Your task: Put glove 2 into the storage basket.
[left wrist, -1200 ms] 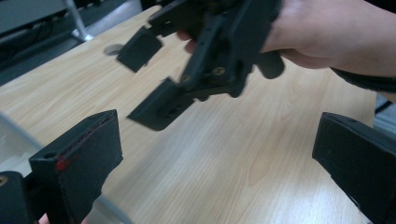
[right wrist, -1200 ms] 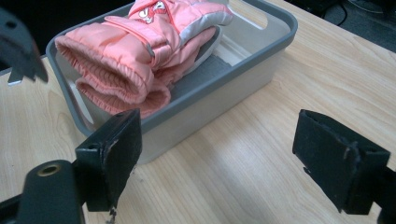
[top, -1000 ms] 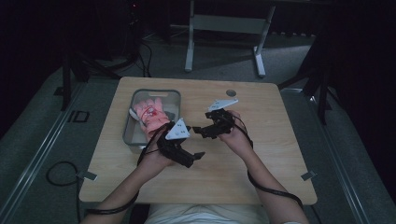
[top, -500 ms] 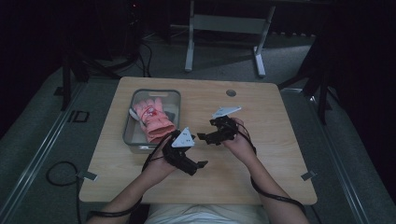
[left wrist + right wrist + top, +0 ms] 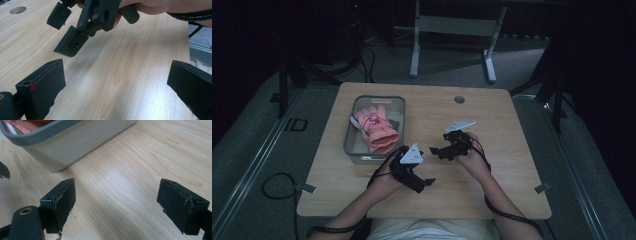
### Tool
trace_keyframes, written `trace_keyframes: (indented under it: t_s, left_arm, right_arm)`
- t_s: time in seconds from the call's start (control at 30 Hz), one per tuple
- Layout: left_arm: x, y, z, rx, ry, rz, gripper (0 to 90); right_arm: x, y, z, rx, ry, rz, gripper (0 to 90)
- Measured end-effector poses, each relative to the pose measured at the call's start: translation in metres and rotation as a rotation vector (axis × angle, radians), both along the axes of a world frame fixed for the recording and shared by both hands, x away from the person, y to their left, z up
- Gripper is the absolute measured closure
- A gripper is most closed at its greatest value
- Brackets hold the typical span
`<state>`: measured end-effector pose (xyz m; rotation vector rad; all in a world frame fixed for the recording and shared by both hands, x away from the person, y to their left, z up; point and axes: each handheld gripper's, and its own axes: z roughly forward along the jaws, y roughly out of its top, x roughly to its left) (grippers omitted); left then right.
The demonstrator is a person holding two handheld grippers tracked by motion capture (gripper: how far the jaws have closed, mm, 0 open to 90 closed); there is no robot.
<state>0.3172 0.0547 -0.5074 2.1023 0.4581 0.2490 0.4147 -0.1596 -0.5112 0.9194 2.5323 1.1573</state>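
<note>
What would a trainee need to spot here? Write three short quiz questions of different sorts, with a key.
1. True or false: the left hand-held gripper holds the pink glove.
2. Where does the glove lie? A) in the grey bin B) on the bare table C) on the floor
3. Fill in: both the left and the right hand-held gripper have their jaws ____.

Key: 1 false; 2 A; 3 open.

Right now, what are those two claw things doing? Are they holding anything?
Left gripper: open, holding nothing, above bare table.
Right gripper: open, holding nothing, near the grey bin.
</note>
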Motion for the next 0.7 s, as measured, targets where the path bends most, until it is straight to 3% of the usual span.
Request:
trace_keyframes:
  t_s: [0.27, 0.7]
  left_arm:
    - [-0.001, -0.001, -0.015, 0.028, 0.007, -0.007, 1.2]
    - [-0.004, 0.000, -0.031, 0.019, 0.034, -0.018, 1.2]
  right_arm:
    - [-0.001, -0.009, -0.014, -0.006, 0.014, -0.017, 15.0]
    - [-0.003, -0.024, -0.030, -0.020, -0.004, -0.041, 14.5]
